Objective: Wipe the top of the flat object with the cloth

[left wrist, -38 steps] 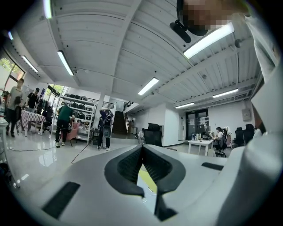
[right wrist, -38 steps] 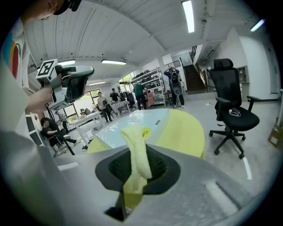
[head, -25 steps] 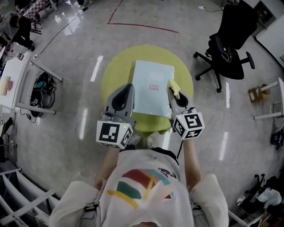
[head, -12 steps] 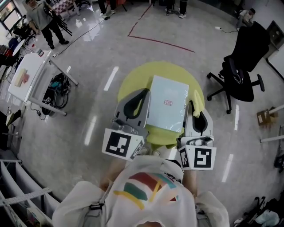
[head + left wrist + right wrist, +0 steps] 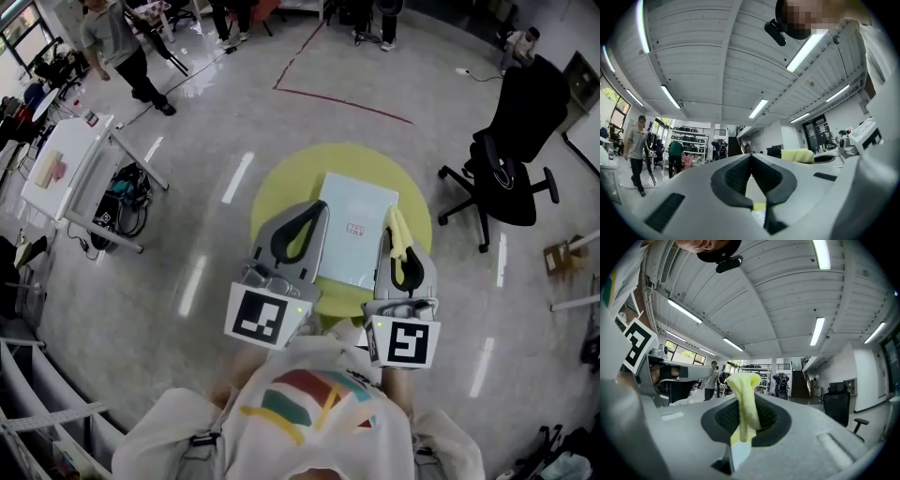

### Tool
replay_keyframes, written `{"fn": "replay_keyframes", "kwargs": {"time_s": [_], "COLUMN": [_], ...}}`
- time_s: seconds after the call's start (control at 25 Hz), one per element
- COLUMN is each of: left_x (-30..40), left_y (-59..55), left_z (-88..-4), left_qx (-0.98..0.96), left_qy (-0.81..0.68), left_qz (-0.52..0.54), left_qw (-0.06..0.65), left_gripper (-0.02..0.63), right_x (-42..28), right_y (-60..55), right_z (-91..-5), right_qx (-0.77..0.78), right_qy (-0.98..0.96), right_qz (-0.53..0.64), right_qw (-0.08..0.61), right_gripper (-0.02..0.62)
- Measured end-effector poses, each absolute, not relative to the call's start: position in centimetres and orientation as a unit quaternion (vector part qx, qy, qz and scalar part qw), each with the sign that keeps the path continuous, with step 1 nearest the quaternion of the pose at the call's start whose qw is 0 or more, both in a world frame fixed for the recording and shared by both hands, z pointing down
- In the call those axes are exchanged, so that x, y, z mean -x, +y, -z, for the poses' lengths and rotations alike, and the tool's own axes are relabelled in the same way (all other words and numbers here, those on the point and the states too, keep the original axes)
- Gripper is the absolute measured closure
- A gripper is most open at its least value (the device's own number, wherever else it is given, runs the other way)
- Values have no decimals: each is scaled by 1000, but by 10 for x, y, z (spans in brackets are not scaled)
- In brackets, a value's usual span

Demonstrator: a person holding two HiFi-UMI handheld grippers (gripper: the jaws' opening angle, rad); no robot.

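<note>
A pale blue flat object (image 5: 357, 202) with a small red label lies on the round yellow table (image 5: 281, 187). My right gripper (image 5: 395, 236) is raised over its right edge, shut on a yellow cloth (image 5: 398, 223); in the right gripper view the cloth (image 5: 743, 401) hangs pinched between the jaws. My left gripper (image 5: 315, 210) hovers over the object's left edge; its jaws meet with nothing between them (image 5: 751, 157). Both grippers tilt upward toward the ceiling. From the left gripper view, the cloth (image 5: 797, 155) shows off to the right.
A black office chair (image 5: 507, 159) stands right of the table. A white side table (image 5: 66, 173) with bags beneath is at the left. People (image 5: 117, 47) walk at the far back. Red tape (image 5: 347, 98) marks the floor.
Both grippers have lifted off the flat object and drawn back toward the person. The right one keeps hold of the cloth. The head view has shifted forward.
</note>
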State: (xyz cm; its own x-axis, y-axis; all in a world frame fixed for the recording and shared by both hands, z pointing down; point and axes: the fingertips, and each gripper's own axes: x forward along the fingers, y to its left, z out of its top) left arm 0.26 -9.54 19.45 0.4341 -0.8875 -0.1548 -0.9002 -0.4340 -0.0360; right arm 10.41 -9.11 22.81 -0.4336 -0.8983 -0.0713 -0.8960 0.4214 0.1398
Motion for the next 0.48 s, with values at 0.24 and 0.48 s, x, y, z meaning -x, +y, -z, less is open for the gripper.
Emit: {"fn": "replay_keyframes", "kwargs": {"time_s": [0.24, 0.48], "left_x": [1, 3], "left_y": [-97, -97], "left_z": [-192, -193], "left_qx": [842, 843], "left_qy": [533, 531], "left_qz": [-57, -58], "left_qw": [62, 64], "left_gripper": [592, 592], "right_x": [-108, -105], "right_y": [-97, -96], "right_z": [-228, -232], "right_qx": [-541, -537], "right_qy": [-838, -840], "right_qz": [75, 75], "right_qw": [10, 11], "right_gripper": [568, 569]}}
